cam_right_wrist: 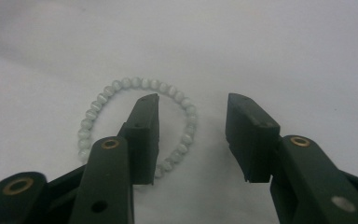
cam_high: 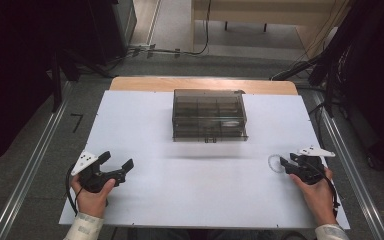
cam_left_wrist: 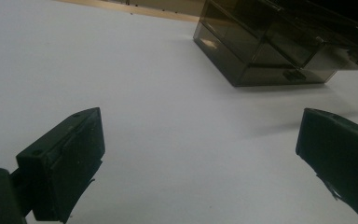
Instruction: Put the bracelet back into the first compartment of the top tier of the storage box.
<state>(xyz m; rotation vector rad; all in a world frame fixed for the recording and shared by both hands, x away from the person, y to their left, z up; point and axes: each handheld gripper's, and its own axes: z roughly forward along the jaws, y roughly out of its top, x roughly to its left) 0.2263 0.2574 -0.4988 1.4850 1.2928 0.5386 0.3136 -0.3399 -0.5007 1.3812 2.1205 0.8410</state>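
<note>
Right gripper (cam_right_wrist: 192, 135) straddles flat-lying bead bracelet's (cam_right_wrist: 121, 88) near side.

White table (cam_high: 145, 200) with dark compartment box (cam_high: 209, 116), pale bead bracelet (cam_right_wrist: 135, 121).

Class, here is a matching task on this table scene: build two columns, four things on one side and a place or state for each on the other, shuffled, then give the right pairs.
Things:
1. bead bracelet
2. compartment box
3. left gripper
4. right gripper

Places or states:
A. smoky, see-through, at the far middle of the table
B. open over bare white surface, nothing between its fingers
C. pale ring lying flat near the table's right edge
D. one finger inside the ring, the other outside it

Pairs: 1-C, 2-A, 3-B, 4-D
</note>
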